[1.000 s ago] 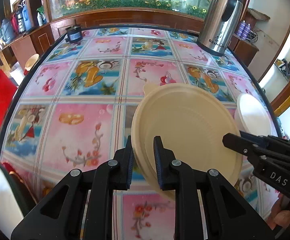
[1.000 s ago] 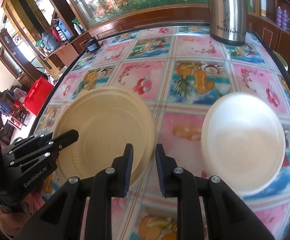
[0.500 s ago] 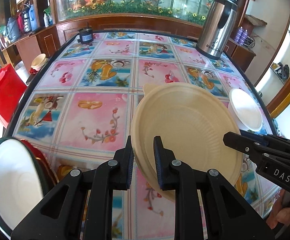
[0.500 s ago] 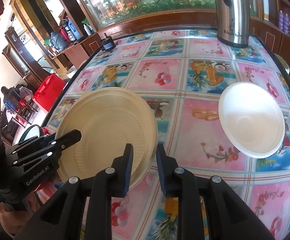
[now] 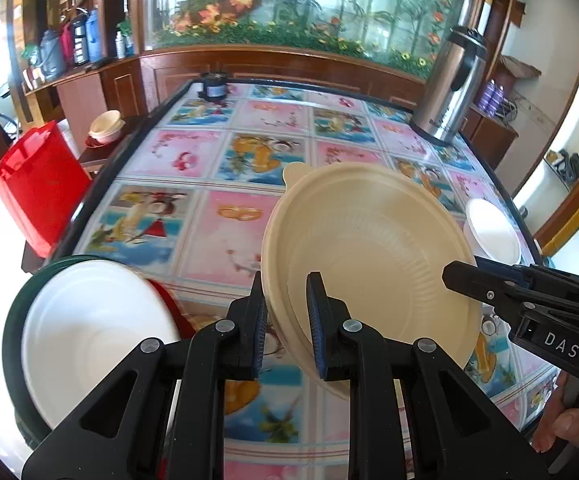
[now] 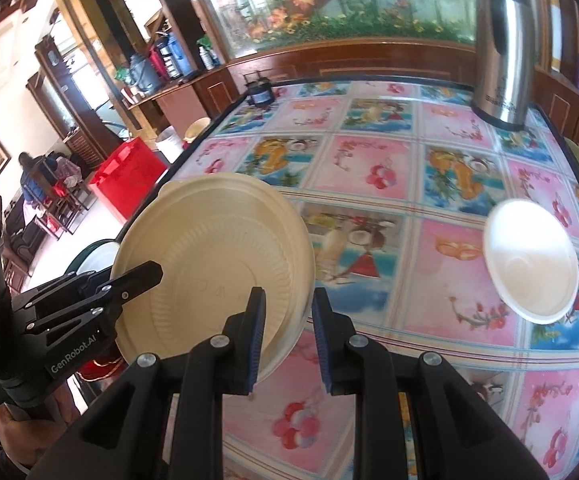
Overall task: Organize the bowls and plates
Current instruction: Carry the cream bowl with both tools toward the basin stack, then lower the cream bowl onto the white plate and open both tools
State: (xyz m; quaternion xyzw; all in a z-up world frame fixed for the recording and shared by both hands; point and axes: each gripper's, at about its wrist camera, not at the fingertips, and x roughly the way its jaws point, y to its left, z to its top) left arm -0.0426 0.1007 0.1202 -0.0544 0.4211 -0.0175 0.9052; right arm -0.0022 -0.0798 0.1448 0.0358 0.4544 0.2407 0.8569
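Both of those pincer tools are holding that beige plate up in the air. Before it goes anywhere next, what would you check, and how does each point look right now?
1. Left gripper clamped on the beige plate rim: ok.
2. Right gripper clamped on the opposite rim: ok.
3. Plate clear of the table: ok, it is lifted and tilted.
4. Landing spot visible: ok, a stack topped by a white bowl sits at the table's near left edge.
5. Stack steady enough for another piece: cannot tell.
6. Other white bowl out of the way: ok, it sits apart to the right.
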